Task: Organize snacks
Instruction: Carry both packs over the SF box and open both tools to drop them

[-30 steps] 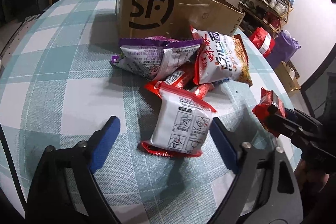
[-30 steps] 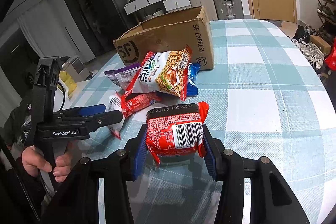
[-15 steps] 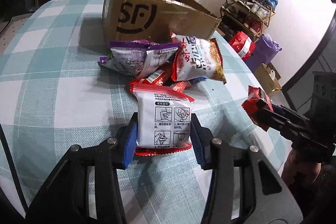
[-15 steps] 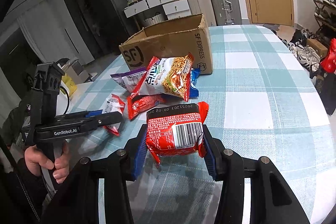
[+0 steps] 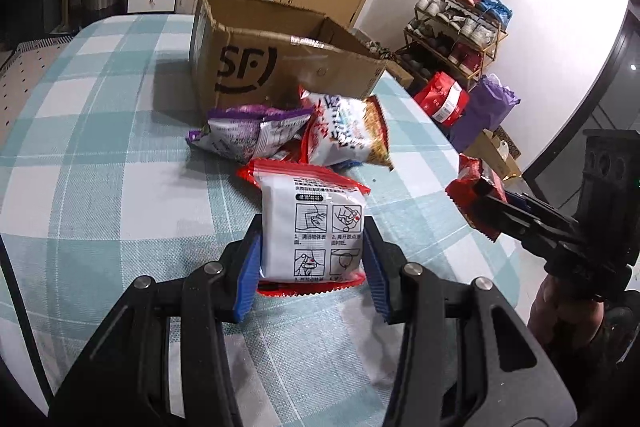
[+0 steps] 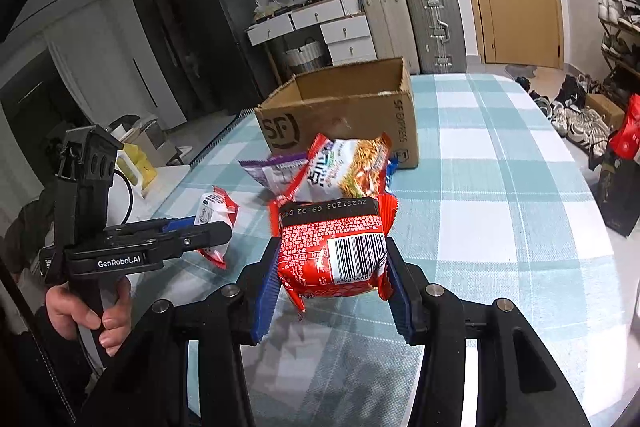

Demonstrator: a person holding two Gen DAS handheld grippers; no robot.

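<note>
My left gripper (image 5: 310,263) is shut on a white snack pack with red edges (image 5: 310,223), held clear of the checked tablecloth. My right gripper (image 6: 332,291) is shut on a red snack pack with a barcode (image 6: 332,247), also lifted. In the left wrist view the right gripper (image 5: 480,203) shows at the right with its red pack (image 5: 466,183). In the right wrist view the left gripper (image 6: 216,233) shows at the left, held by a hand. An open SF cardboard box (image 5: 280,63) (image 6: 340,107) stands beyond a pile of a purple pack (image 5: 244,135) and a noodle pack (image 5: 344,135) (image 6: 344,171).
The table with the blue and white checked cloth (image 6: 500,211) reaches to the right and front. Drawers and suitcases (image 6: 432,23) stand behind it. A shoe rack (image 5: 460,27), red and purple bags (image 5: 464,103) sit on the floor at the right.
My left gripper closed on the white pack and raised it off the cloth. My right gripper rose with the red pack still in it. The box and pile now look lower and nearer.
</note>
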